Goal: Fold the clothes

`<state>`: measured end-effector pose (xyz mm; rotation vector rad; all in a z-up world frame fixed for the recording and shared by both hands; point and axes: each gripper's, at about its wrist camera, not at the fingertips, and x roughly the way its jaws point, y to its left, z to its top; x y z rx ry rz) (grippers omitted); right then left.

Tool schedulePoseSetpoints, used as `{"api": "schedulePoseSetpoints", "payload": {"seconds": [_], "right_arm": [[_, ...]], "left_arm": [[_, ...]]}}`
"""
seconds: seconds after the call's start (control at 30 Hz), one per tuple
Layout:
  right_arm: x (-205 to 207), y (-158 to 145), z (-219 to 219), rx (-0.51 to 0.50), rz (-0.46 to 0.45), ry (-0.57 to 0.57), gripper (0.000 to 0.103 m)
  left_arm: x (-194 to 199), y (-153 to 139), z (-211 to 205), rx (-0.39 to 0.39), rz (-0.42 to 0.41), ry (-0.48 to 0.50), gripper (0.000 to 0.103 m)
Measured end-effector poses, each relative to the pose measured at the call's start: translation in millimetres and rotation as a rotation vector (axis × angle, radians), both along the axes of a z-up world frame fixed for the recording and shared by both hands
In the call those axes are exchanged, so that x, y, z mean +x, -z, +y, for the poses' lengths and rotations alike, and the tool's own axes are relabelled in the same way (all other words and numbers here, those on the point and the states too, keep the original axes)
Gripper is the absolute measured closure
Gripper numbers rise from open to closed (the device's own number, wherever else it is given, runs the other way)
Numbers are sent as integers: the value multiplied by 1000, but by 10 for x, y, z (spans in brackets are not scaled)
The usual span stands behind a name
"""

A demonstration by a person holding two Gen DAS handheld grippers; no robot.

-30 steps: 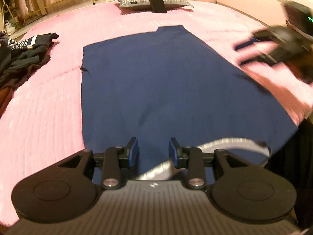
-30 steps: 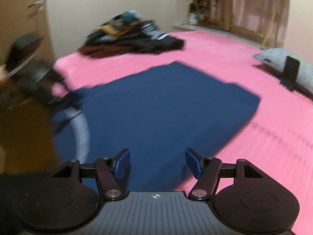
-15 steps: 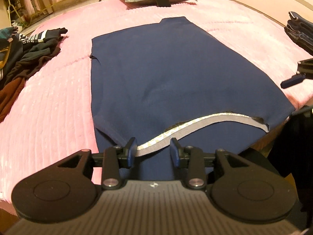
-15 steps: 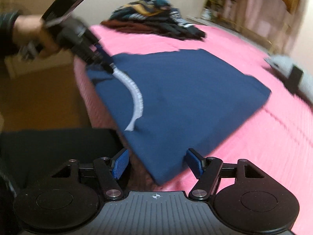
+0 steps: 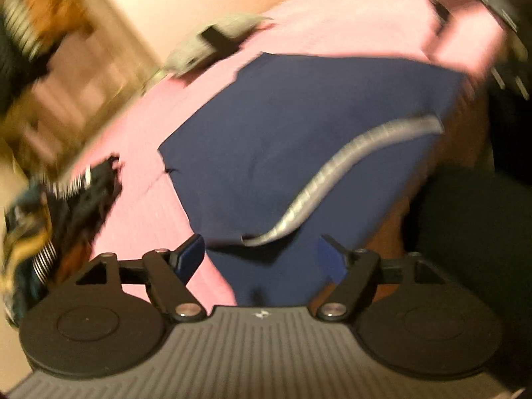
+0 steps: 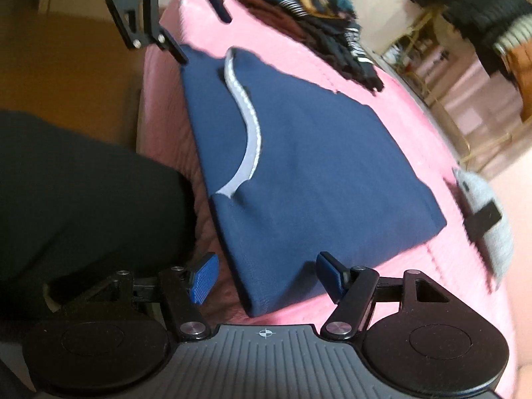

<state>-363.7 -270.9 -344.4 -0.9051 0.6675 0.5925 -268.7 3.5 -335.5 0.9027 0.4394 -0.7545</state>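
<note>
A navy garment lies spread flat on the pink bed, its grey collar band curving along the edge nearest the person. My right gripper is open, and the garment's near corner lies between its blue pads. My left gripper is open just above the garment's other near corner, with one end of the collar band just ahead of its fingers. The right wrist view shows the left gripper at the top left. The left wrist view is blurred and tilted.
A heap of dark and striped clothes lies at the bed's far side. At the head of the bed a grey pillow has a black object on it. The person's dark clothing fills the lower left. A clothes rack stands beyond.
My left gripper's jaws have spread wide and the collar band now lies free of them. Both cameras have tilted. My right gripper has moved in over the garment's near corner.
</note>
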Motion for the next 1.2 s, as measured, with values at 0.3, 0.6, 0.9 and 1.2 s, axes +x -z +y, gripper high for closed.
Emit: {"api": "schedulePoseSetpoints", "payload": {"seconds": [0.3,0.6,0.9,1.2], "right_arm": [[128,-77,-9,-9,1,-24,97],[97,-164,4,45,-2,18,99],[17,-198,14,37,-18,8,99],[-33,-214,-1,60,-22,27,99]], "left_arm": [[-148,439,118,257,-170,205,27],[-45,567,189,316,-308,281,28],[91,568,41,370,-364,352,54],[76,674,-42,537,-421,526,54]]}}
